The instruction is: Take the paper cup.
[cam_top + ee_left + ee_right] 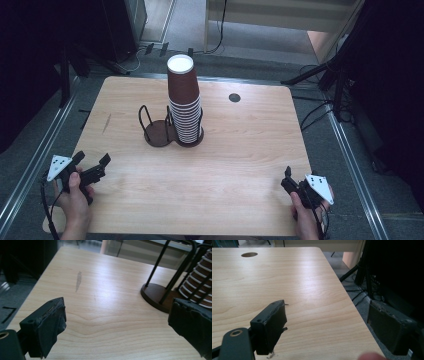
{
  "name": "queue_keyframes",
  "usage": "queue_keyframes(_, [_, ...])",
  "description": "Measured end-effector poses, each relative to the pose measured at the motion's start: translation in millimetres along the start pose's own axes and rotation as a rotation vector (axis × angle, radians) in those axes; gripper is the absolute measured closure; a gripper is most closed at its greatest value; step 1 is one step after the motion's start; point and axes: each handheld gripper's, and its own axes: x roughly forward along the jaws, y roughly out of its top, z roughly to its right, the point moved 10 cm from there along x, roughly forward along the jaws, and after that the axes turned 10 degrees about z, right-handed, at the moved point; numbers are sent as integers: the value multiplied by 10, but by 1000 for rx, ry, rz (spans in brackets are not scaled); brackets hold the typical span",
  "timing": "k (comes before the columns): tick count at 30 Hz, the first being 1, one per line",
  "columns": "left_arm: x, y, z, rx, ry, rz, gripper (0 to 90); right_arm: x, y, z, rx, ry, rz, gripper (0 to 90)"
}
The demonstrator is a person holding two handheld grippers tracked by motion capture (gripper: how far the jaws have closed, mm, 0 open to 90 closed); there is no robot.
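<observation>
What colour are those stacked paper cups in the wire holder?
The cups are dark brown with white rims, the top cup's upturned base white; the high view shows this best.

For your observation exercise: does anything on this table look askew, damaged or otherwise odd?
The stack of brown cups in the two-ring holder leans: its top cup tilts away to the left. The holder's other ring stands empty. A grey smear marks the table. Both grippers' pads look frayed.

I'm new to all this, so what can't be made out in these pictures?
- Cup stack: the exact count; rims too small in the high view, cut off by the left gripper view's edge.
- Holder: part of its base hidden behind the stack.
- Right gripper: jaw gap too small in the high view.
</observation>
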Motion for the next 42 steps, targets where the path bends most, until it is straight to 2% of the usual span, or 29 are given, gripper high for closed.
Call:
queue_keyframes(4, [1,5,-12,-9,-1,1,22,-1,6,-59,-38,33,3,128])
queue_keyframes(7, [-3,1,-1,-8,-11,-1,22,10,13,-62,-44,33,-1,128])
queue_keyframes(9, [-11,-3,14,0,-23,-4,22,14,29,-55,-30,26,1,129])
queue_keyframes(13, [5,-14,38,13,-35,-16,22,27,69,-51,40,10,-10,132])
queue_keyframes(17, [11,-25,56,31,-40,-28,22,8,155,-100,37,3,-5,130])
queue_keyframes(22, [15,-28,56,23,-47,-33,22,-68,330,-241,46,33,20,127])
queue_keyframes(27, [23,-32,53,14,-52,-41,22,-86,448,-385,29,49,31,127])
queue_keyframes(30, [32,-39,54,11,-53,-50,22,-78,509,-464,8,50,33,127])
queue_keyframes(34, [35,-44,48,14,-47,-58,22,-77,594,-538,11,51,45,123])
queue_keyframes(42, [34,-38,43,5,-48,-49,22,-66,766,-751,7,102,65,119])
